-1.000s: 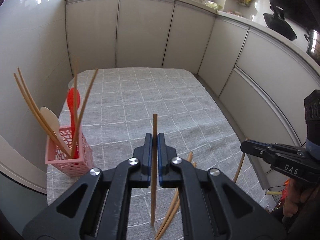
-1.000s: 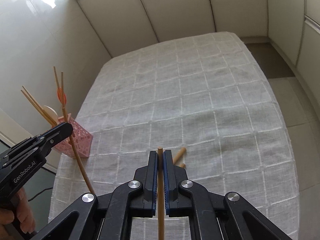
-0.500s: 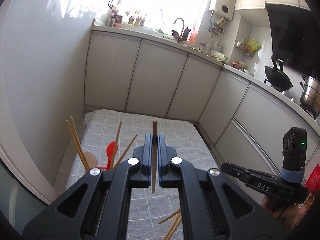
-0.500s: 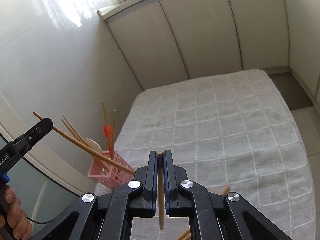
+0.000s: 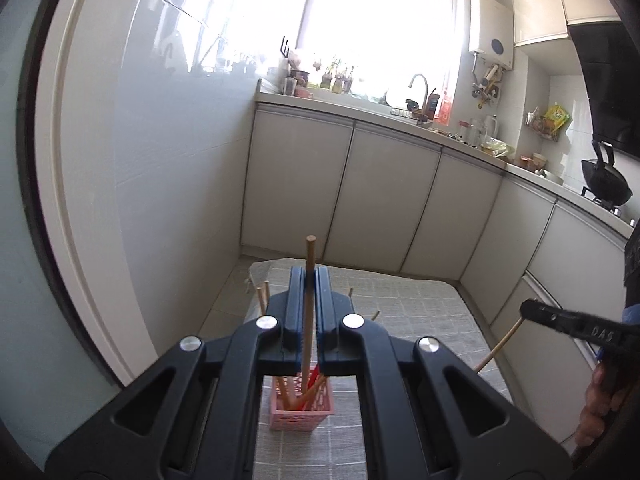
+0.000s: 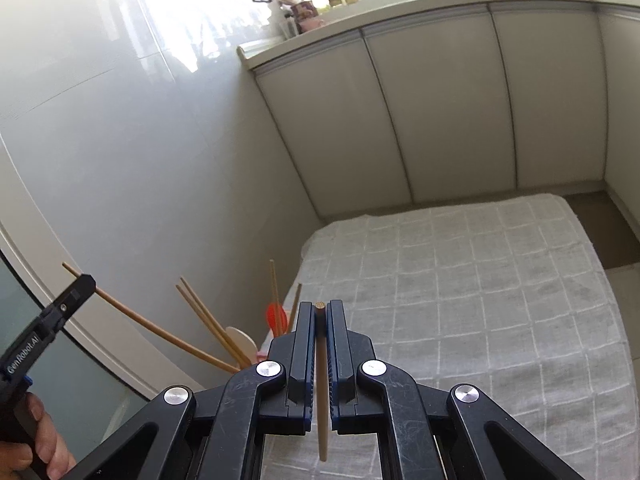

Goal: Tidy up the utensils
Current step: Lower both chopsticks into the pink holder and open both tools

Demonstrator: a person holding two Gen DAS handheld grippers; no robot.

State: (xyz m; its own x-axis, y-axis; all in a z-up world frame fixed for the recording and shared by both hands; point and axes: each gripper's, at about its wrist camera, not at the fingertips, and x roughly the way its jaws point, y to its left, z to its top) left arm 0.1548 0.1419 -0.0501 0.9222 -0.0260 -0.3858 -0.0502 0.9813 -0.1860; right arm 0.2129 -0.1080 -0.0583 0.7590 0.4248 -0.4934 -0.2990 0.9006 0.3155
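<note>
In the left wrist view, we saw our left gripper [image 5: 309,280], of black matte plastic with blue pads, pinching a thin round wooden chopstick [image 5: 308,320] that stood nearly upright. The lower end of this stick went down into the pink basket [image 5: 301,412], a small square plastic holder with a lattice wall, at 6 o'clock from the jaws. Other wooden sticks and something red stood inside it. The basket stood on a grey woven tablecloth [image 5: 420,312] with a pale check pattern. At 3 o'clock our right gripper [image 5: 532,312] appeared, a slim black beak, with a second chopstick [image 5: 498,350] slanting down from its tip.

In the right wrist view, at 9 o'clock, the left gripper [image 6: 82,284] held its long chopstick [image 6: 160,330] on a slant toward the basket, of which only a small pink part [image 6: 262,356] was visible. Above it rose more chopsticks [image 6: 208,320], a red spoon [image 6: 277,316] and a pale oval spoon [image 6: 242,340]. In the centre, the right gripper [image 6: 320,314] was closed on a chopstick [image 6: 322,400] seen almost end-on, its lower part hanging free over the checked cloth [image 6: 480,280]. Smooth cream cabinet doors [image 6: 440,112] stood behind.
</note>
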